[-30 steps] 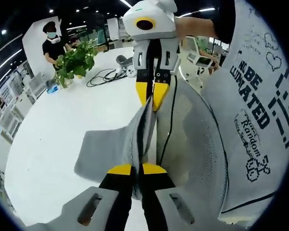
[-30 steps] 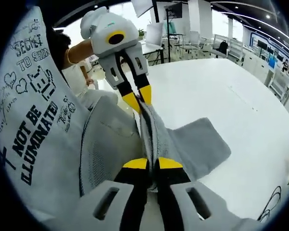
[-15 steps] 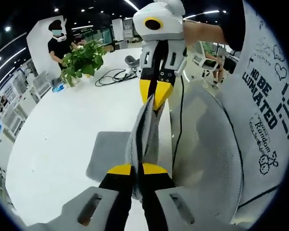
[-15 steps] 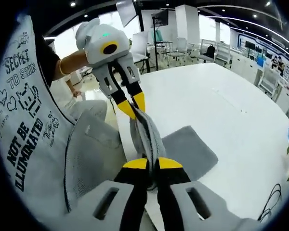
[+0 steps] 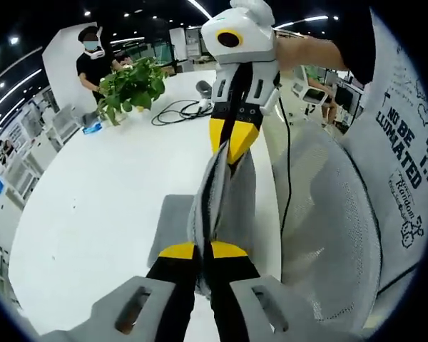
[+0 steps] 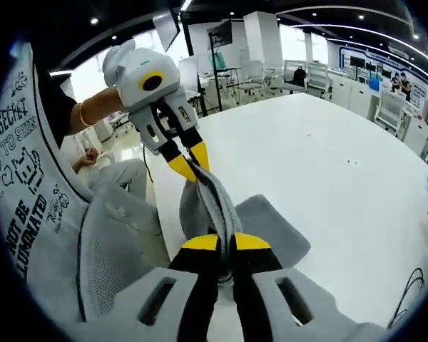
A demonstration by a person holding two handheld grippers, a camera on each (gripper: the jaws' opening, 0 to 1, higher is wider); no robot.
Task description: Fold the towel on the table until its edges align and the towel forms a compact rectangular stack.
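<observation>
Currently the grey towel (image 5: 217,192) is held off the white table (image 5: 93,206) between the two grippers, with its lower part draped onto the tabletop close to the near edge. In the left gripper view, the left gripper (image 5: 203,251) is seen clamped shut on one end of the raised fold, and the right gripper (image 5: 234,146) is seen opposite, its yellow tips pinched on the other end. The same arrangement is shown from the other side in the right gripper view, where the right gripper (image 6: 225,242) is closed on the towel (image 6: 207,203) and the left gripper (image 6: 187,167) grips the far end.

A slip is judged to be the main risk: the cloth is bunched thickly between the jaws, so a layer could be released if tension is raised unevenly, and the edges would then be laid down out of line. Because the towel lies close to the table edge, beside a mesh chair (image 5: 328,235), part of it could also be dragged off the surface if the fold is carried toward the person.

The long axis of the held fold is judged to run from one gripper to the other, roughly along the near table edge, with the loose part hanging down and spreading away over the table (image 6: 328,178)
</observation>
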